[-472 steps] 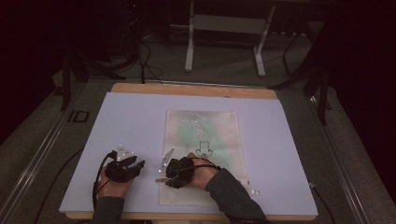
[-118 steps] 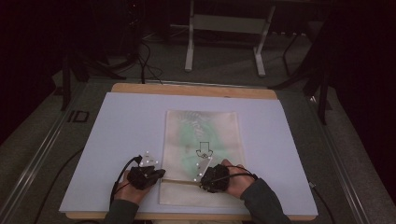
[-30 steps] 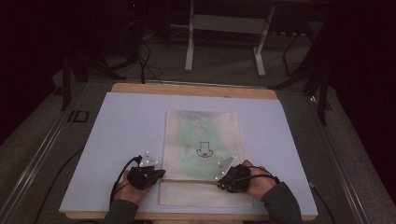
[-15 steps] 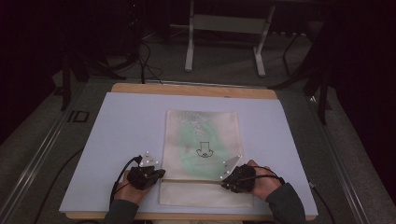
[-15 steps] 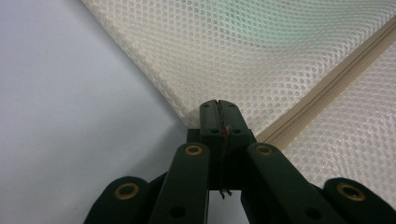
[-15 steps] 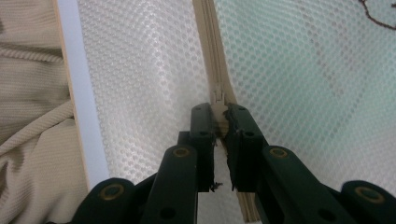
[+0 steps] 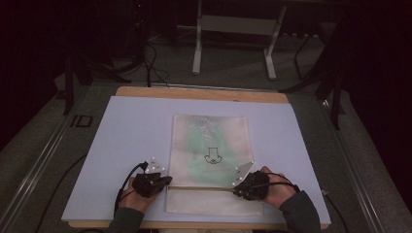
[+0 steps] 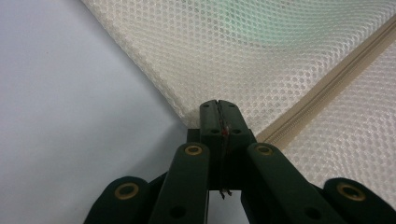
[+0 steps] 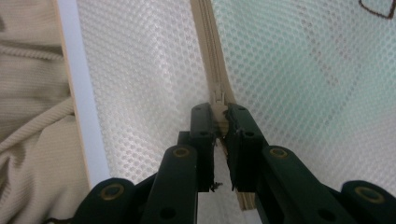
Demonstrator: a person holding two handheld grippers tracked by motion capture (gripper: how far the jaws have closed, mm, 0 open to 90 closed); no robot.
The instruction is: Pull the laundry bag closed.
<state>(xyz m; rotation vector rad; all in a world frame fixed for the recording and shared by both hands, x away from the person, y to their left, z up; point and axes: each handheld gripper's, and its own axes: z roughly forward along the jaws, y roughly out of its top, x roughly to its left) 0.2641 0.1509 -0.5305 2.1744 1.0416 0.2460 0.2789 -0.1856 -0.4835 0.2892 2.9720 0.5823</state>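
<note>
A cream mesh bag (image 7: 210,160) lies flat near the front edge of the table (image 7: 126,126). The right gripper (image 9: 219,119) is clamped on the zipper pull (image 9: 217,100) at the bag's right side. The left gripper (image 8: 218,108) is pressed together at the bag's left edge, beside the zipper (image 8: 327,86); its grip on the mesh cannot be confirmed.

A dim room. A white table (image 7: 126,126) with a wooden far edge stands on grey floor (image 7: 39,145). Far off, a pale metal stand (image 7: 233,29); cables (image 7: 150,63) far left.
</note>
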